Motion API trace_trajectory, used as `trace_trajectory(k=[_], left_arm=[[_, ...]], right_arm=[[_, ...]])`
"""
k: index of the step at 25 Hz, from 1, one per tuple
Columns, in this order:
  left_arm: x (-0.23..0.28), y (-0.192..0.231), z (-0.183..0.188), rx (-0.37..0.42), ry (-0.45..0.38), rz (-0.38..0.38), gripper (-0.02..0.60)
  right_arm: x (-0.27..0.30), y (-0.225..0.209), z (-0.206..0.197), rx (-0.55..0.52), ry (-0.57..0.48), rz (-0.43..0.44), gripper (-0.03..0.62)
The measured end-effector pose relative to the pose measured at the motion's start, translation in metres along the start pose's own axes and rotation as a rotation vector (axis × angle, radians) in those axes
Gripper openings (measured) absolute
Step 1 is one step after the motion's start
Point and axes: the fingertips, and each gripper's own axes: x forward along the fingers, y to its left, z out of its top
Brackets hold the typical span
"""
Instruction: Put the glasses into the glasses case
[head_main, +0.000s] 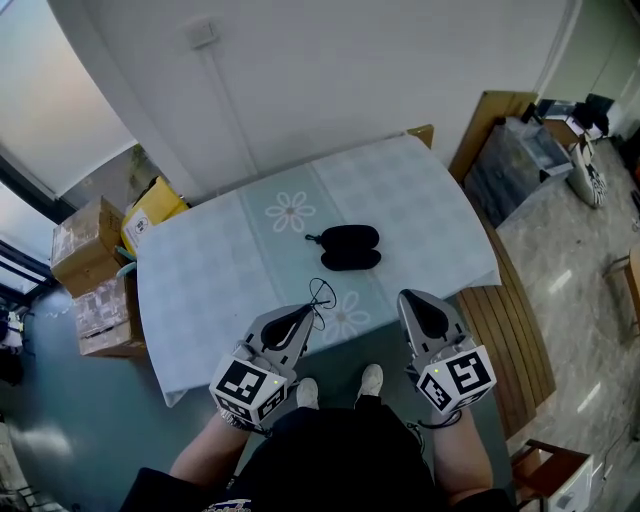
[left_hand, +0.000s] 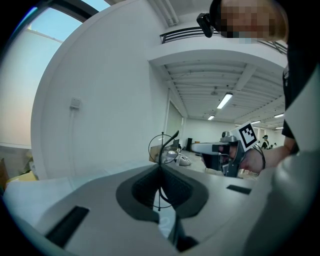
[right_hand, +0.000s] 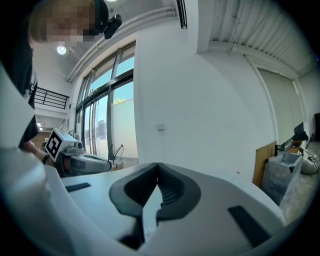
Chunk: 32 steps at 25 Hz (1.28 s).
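The black glasses case (head_main: 350, 247) lies in the middle of the pale blue tablecloth (head_main: 210, 280). It shows as two oval lobes side by side, so it seems to lie open. Thin black wire-rim glasses (head_main: 321, 294) stick up from my left gripper (head_main: 312, 314), which is shut on them at the table's near edge, short of the case. In the left gripper view the glasses (left_hand: 161, 145) rise from the closed jaws of the left gripper (left_hand: 160, 169). My right gripper (head_main: 410, 299) hovers at the near edge, right of the left one. The right gripper (right_hand: 157, 169) is shut and holds nothing.
Cardboard boxes (head_main: 85, 245) and a yellow bag (head_main: 152, 210) stand on the floor left of the table. A slatted wooden bench (head_main: 515, 335) and a clear plastic bin (head_main: 520, 160) are on the right. The person's shoes (head_main: 340, 385) show below the table edge.
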Motion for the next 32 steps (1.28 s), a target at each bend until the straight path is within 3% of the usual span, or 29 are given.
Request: trace_trajectory(k=[32], left_arm=[[0.083, -0.029, 0.007, -0.020, 0.019, 0.204, 0.029]], right_arm=[[0.022, -0.103, -0.007, 0.061, 0.022, 0.218, 0.023]])
